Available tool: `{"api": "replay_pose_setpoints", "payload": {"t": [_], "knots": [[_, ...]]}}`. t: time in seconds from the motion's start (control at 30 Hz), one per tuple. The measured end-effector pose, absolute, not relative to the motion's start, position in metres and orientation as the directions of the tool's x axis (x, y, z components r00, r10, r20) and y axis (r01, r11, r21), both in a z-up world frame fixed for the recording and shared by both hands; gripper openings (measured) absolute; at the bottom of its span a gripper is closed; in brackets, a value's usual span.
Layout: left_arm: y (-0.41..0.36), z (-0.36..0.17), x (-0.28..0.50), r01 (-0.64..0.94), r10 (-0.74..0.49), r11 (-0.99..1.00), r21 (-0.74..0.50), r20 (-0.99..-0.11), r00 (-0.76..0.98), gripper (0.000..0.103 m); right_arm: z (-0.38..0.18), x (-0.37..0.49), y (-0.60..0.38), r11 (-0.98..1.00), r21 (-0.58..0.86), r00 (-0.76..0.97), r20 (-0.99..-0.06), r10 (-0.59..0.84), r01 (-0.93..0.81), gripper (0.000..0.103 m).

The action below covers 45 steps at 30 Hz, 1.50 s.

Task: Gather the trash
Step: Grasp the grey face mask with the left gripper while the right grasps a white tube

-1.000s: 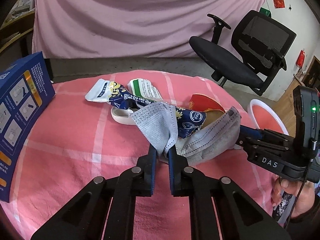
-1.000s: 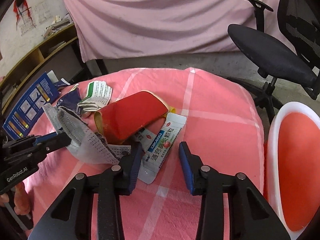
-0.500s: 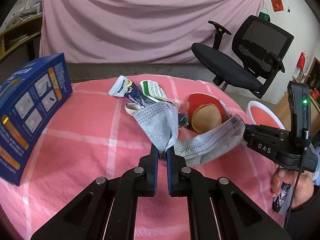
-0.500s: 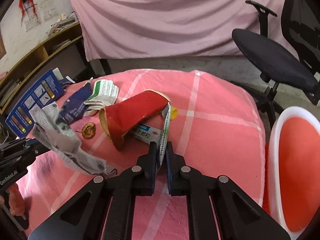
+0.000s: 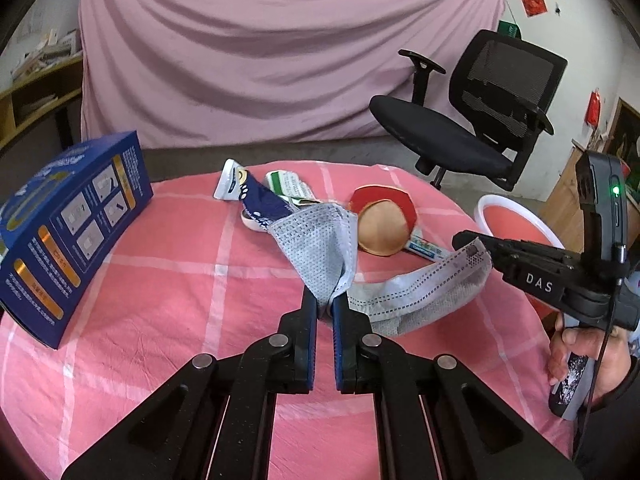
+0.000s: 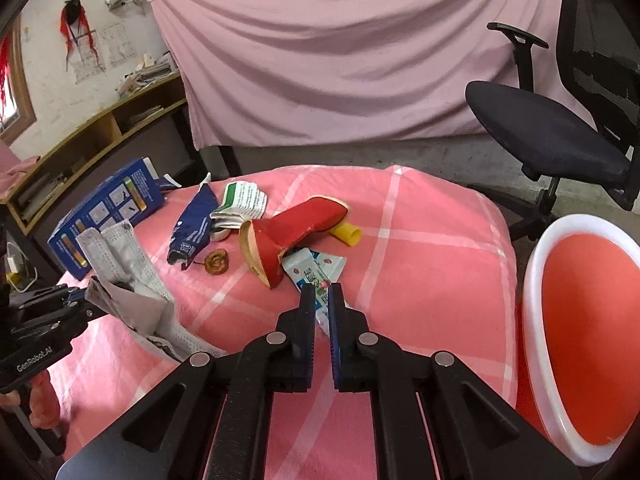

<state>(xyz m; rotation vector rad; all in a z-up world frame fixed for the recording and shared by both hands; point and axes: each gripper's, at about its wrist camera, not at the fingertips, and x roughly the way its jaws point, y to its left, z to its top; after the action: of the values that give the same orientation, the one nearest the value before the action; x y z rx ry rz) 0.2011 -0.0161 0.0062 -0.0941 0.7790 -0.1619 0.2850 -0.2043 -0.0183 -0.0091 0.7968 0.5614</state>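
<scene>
Both pick-ups look made. The left gripper (image 5: pixel 324 300) has its fingers clamped on a grey face mask (image 5: pixel 320 248) lifted above the table (image 5: pixel 160 300); the right gripper (image 6: pixel 322 300) pinches a sachet (image 6: pixel 316 276) beside the red paddle (image 6: pixel 296 224). Next, carry both rightward and release over the orange bin (image 6: pixel 536 320).

On the table (image 6: pixel 420 240), the box (image 6: pixel 108 216) is standing at the left edge. The wrappers (image 6: pixel 192 228) are lying right of it, the paddle (image 6: pixel 296 224) further right, overlapping the sachet (image 6: pixel 316 272). The bin (image 6: pixel 580 320) is sitting beyond the table's right edge.
</scene>
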Motion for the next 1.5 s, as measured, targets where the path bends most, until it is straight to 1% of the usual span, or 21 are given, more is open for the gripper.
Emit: {"api": "replay_pose_setpoints", "payload": {"t": [0.1, 0.2, 0.23, 0.27, 0.3, 0.33, 0.43, 0.6, 0.73, 0.8, 0.83, 0.9, 0.93, 1.1, 1.33, 1.4, 1.5], "knots": [[-0.022, 0.003, 0.198, 0.108, -0.153, 0.988, -0.108, -0.706, 0.691, 0.005, -0.019, 0.286, -0.205, 0.842, 0.228, 0.545, -0.674, 0.499, -0.490, 0.006], [-0.022, -0.001, 0.200, 0.077, -0.113, 0.994, -0.083, -0.721, 0.684, 0.005, -0.026, 0.294, -0.201, 0.839, 0.235, 0.510, -0.703, 0.496, -0.491, 0.009], [-0.019, -0.002, 0.202, 0.054, -0.096, 0.995, -0.081, -0.726, 0.681, 0.005, -0.027, 0.296, -0.197, 0.838, 0.230, 0.500, -0.713, 0.491, -0.495, 0.013], [-0.014, -0.002, 0.204, 0.038, -0.086, 0.996, -0.081, -0.729, 0.680, 0.005, -0.029, 0.296, -0.197, 0.838, 0.224, 0.495, -0.720, 0.487, -0.498, 0.023], [-0.011, -0.003, 0.207, 0.017, -0.070, 0.997, -0.080, -0.730, 0.680, 0.005, -0.031, 0.298, -0.192, 0.835, 0.211, 0.483, -0.733, 0.479, -0.508, 0.029], [-0.009, -0.002, 0.208, 0.002, -0.057, 0.997, -0.076, -0.729, 0.682, 0.005, -0.032, 0.299, -0.189, 0.834, 0.199, 0.478, -0.741, 0.471, -0.514, 0.031], [0.002, -0.004, 0.213, -0.041, -0.027, 0.996, -0.074, -0.730, 0.683, 0.005, -0.036, 0.303, -0.178, 0.837, 0.141, 0.478, -0.766, 0.431, -0.529, 0.031], [0.017, -0.009, 0.218, -0.070, -0.037, 0.991, -0.114, -0.737, 0.675, 0.005, -0.041, 0.312, -0.164, 0.833, 0.053, 0.480, -0.796, 0.368, -0.550, 0.031], [0.022, -0.010, 0.217, -0.073, -0.053, 0.988, -0.135, -0.743, 0.667, 0.005, -0.046, 0.318, -0.160, 0.820, 0.058, 0.450, -0.812, 0.370, -0.570, 0.031], [0.023, -0.009, 0.217, -0.072, -0.057, 0.988, -0.140, -0.743, 0.667, 0.005, -0.046, 0.318, -0.164, 0.817, 0.081, 0.443, -0.808, 0.389, -0.571, 0.026], [0.023, -0.008, 0.217, -0.070, -0.058, 0.988, -0.140, -0.742, 0.668, 0.005, -0.045, 0.317, -0.165, 0.814, 0.093, 0.439, -0.804, 0.401, -0.574, 0.021], [0.023, -0.006, 0.217, -0.067, -0.059, 0.988, -0.140, -0.739, 0.671, 0.005, -0.044, 0.316, -0.166, 0.806, 0.104, 0.432, -0.801, 0.415, -0.582, 0.015], [0.022, -0.005, 0.215, -0.063, -0.059, 0.989, -0.137, -0.735, 0.675, 0.005, -0.044, 0.314, -0.166, 0.803, 0.106, 0.430, -0.799, 0.420, -0.586, 0.006], [0.019, 0.001, 0.211, -0.050, -0.053, 0.991, -0.122, -0.717, 0.695, 0.005, -0.036, 0.302, -0.167, 0.792, 0.111, 0.446, -0.775, 0.447, -0.600, 0.006], [0.009, 0.009, 0.206, -0.039, -0.051, 0.993, -0.113, -0.697, 0.715, 0.005, -0.025, 0.282, -0.184, 0.793, 0.157, 0.484, -0.717, 0.501, -0.589, 0.005], [0.004, 0.010, 0.207, -0.037, -0.042, 0.995, -0.098, -0.700, 0.713, 0.005, -0.025, 0.285, -0.188, 0.791, 0.177, 0.476, -0.715, 0.512, -0.585, 0.005], [-0.001, 0.007, 0.210, -0.044, -0.023, 0.996, -0.074, -0.716, 0.698, 0.005, -0.031, 0.293, -0.186, 0.786, 0.212, 0.435, -0.735, 0.520, -0.581, 0.006]]}}
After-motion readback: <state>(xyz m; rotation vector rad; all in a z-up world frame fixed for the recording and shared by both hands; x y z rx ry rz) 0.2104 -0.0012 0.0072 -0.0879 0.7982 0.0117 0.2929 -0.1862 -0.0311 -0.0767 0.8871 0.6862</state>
